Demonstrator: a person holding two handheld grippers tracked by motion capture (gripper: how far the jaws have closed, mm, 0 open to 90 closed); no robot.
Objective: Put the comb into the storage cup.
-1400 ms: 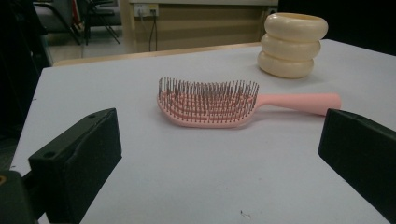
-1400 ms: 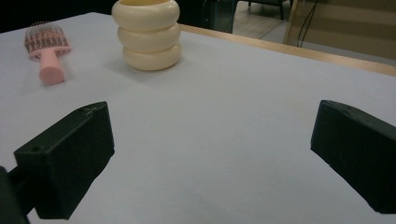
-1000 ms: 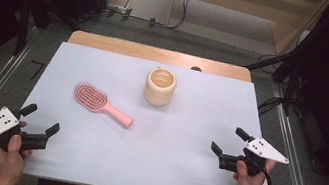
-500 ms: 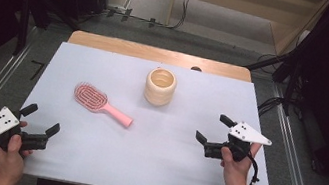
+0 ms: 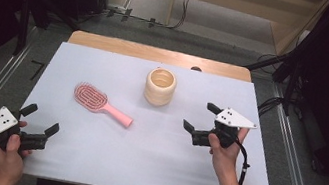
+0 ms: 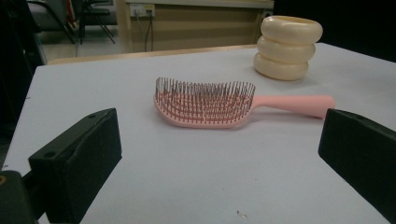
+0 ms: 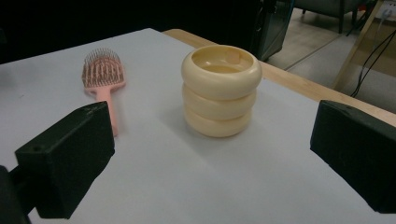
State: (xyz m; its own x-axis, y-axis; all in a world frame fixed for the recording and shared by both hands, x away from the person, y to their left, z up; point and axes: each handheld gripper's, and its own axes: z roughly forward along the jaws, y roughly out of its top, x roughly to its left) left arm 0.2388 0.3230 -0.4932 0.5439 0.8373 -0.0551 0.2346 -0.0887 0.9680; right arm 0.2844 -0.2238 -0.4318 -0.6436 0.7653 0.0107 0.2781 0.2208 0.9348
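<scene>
Cream ribbed cup [image 5: 160, 86] stood upright toward the far middle of the white surface [image 5: 149, 171], well apart from both hands. The right hand-held gripper [image 5: 201, 117] hung just above the surface, near the cup's right side, its jaws spread wide and holding nothing; in the right gripper view the cup [image 7: 219, 91] sat squarely between the two black jaws, some way ahead. The pink hairbrush [image 5: 101, 102] lay bristles up to the cup's left, handle pointing toward the middle of the surface. The left hand-held gripper [image 5: 41, 120] rested at the near left corner, also wide open and empty, facing the brush [image 6: 205, 102].

Judging by that alignment, the step in hand was the reach for the cup. Doing it well would have meant keeping the jaws level and fully open, straddling the middle ring rather than the rounded rim, and closing gently so the smooth, bulging wall did not slip or tip.
</scene>
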